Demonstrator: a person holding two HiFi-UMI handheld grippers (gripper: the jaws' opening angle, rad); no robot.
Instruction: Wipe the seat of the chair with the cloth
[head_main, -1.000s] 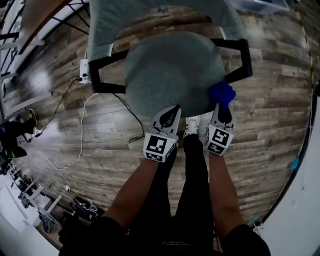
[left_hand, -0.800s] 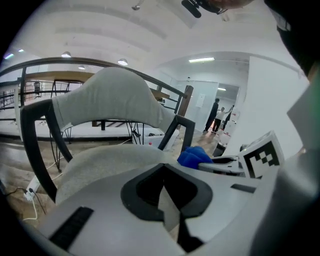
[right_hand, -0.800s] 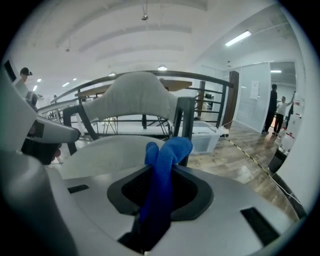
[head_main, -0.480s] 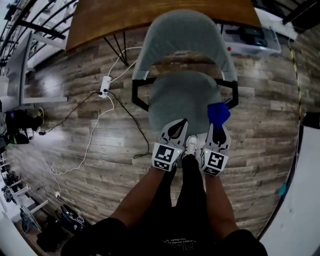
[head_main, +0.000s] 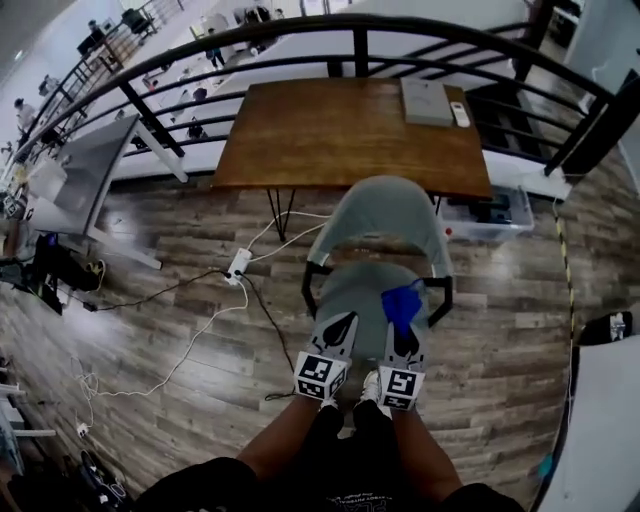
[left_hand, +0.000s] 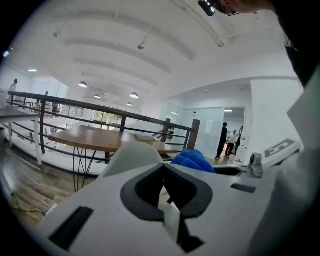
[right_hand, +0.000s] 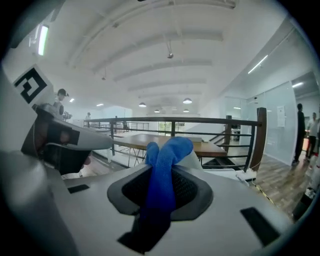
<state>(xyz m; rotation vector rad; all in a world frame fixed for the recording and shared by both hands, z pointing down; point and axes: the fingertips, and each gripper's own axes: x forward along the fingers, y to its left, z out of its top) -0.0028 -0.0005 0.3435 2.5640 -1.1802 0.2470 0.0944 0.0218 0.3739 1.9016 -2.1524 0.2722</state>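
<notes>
Over the chair seat (head_main: 350, 295), the right gripper (head_main: 404, 338) is clamped tight on the blue cloth (head_main: 402, 303), the left gripper (head_main: 338, 328) is closed on nothing, and I can't tell how much wiping is done.

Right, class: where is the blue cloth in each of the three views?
Head view: blue cloth lower centre, over the chair seat.
Left gripper view: cloth right of centre, beyond the jaws.
Right gripper view: cloth dead centre, clamped in the right gripper.
Shared landmark: the wooden table.
</notes>
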